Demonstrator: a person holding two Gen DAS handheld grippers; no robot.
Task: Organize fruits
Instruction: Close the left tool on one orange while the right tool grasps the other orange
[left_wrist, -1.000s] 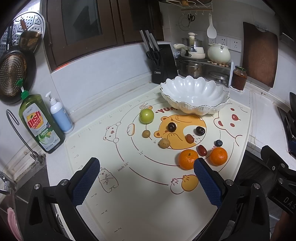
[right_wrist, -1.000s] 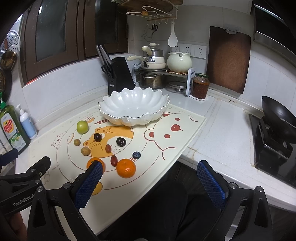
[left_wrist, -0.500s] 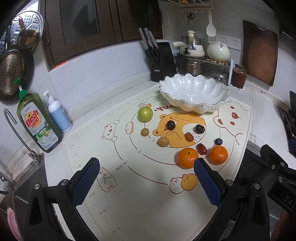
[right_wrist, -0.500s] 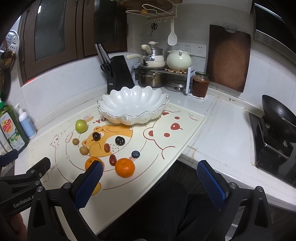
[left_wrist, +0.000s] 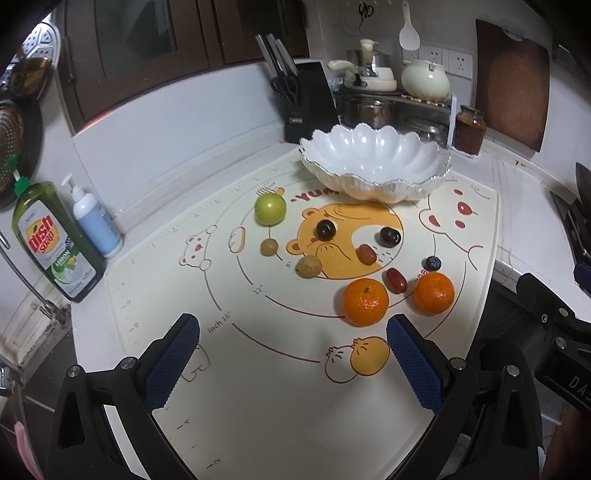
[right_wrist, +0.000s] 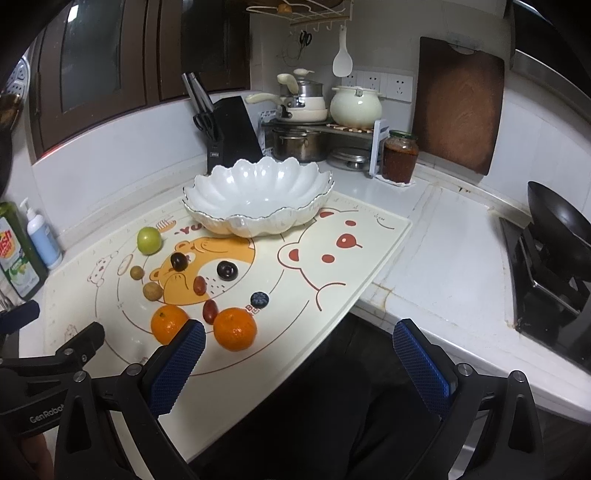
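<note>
glossy printed mat (left_wrist: 280, 387); scalloped white bowl (left_wrist: 373, 158); dimpled oranges (left_wrist: 365, 302).

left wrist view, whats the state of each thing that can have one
left gripper: open, holding nothing
right gripper: open, holding nothing
white scalloped ceramic bowl: upright, empty
lidded cream ceramic pot: lid on
glass jar of red paste: lid on
green dish soap bottle: upright, cap shut

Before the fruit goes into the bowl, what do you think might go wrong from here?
1. The right-hand orange and blueberry lie near the mat edge that overhangs the counter; a nudge might roll them off.
2. The fruits lie close together: a red date sits between both oranges, so the open left gripper may bump it.
3. The bowl rim is high; round fruit could bounce out.
</note>
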